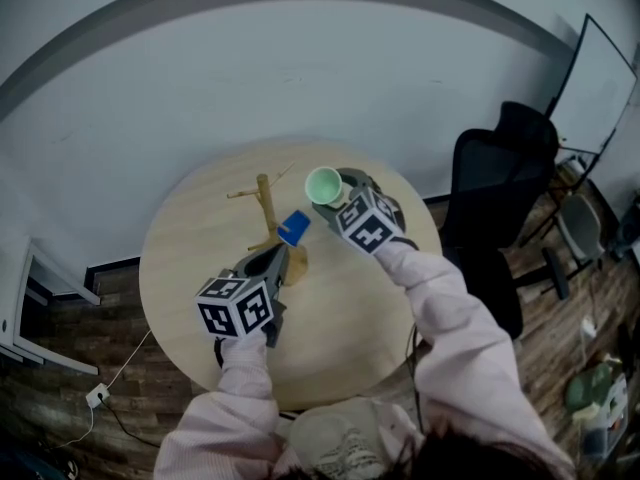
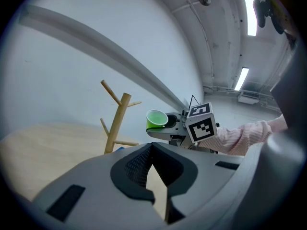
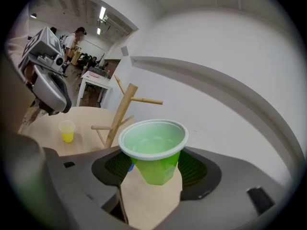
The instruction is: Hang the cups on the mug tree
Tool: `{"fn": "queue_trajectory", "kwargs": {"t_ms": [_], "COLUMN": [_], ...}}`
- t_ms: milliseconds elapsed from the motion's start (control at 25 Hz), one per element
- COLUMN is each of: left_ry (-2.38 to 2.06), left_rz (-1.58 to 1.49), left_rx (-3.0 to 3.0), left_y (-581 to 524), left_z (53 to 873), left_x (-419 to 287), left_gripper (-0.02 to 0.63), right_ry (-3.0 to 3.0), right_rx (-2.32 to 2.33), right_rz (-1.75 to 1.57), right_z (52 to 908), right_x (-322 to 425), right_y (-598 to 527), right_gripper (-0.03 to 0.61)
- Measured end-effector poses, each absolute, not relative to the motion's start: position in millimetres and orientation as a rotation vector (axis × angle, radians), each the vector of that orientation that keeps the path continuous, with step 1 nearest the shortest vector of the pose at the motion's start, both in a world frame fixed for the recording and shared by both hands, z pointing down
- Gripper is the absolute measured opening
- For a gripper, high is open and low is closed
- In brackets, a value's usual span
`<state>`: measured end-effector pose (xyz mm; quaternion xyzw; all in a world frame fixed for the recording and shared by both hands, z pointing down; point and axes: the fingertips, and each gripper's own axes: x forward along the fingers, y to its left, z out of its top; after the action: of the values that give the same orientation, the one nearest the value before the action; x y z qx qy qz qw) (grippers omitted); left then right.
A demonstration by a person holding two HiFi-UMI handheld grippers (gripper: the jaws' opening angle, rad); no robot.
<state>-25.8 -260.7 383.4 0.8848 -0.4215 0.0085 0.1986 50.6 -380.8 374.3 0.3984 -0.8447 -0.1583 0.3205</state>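
Note:
The wooden mug tree [image 1: 265, 211] stands on the round table [image 1: 190, 258], bare-branched in the right gripper view [image 3: 121, 113] and the left gripper view [image 2: 116, 121]. My right gripper [image 1: 340, 192] is shut on a green cup [image 1: 323, 184], held upright just right of the tree; its pads press the cup's lower body [image 3: 154, 163]. A blue cup [image 1: 294, 228] sits tilted close to the tree's lower branches; whether it hangs there I cannot tell. My left gripper [image 1: 278, 260] points at the tree's foot, its pads meeting at the tips with nothing between them [image 2: 152, 145].
A small yellow cup [image 3: 67, 131] stands on the table below the left gripper. A black office chair [image 1: 495, 183] stands to the table's right. A white wall runs close behind the table. A cable and plug [image 1: 98, 395] lie on the floor at the left.

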Motion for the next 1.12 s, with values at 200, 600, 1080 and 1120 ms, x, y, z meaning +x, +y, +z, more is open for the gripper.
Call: {"fn": "queue_trajectory", "kwargs": {"t_ms": [200, 600, 1080, 1120], "left_ry": [-1.179, -1.173, -1.178, -1.178], "left_rz": [0.033, 0.03, 0.021, 0.021], "left_rx": [2.477, 2.472, 2.462, 2.461], "left_y": [-266, -272, -279, -279], "left_z": [381, 385, 386, 386], "left_x": [-31, -36, -42, -42], "left_gripper": [0.003, 0.003, 0.003, 0.003], "right_ry": [-2.177, -2.106, -1.996, -1.989], "right_rx": [1.025, 0.995, 0.931, 0.928], "right_rz": [-0.429, -0.528, -0.647, -0.657], "right_z": [376, 355, 347, 345], "right_x": [51, 43, 34, 33], "right_y": [-389, -408, -421, -421], "right_gripper": [0.287, 0.287, 0.287, 0.287]}}
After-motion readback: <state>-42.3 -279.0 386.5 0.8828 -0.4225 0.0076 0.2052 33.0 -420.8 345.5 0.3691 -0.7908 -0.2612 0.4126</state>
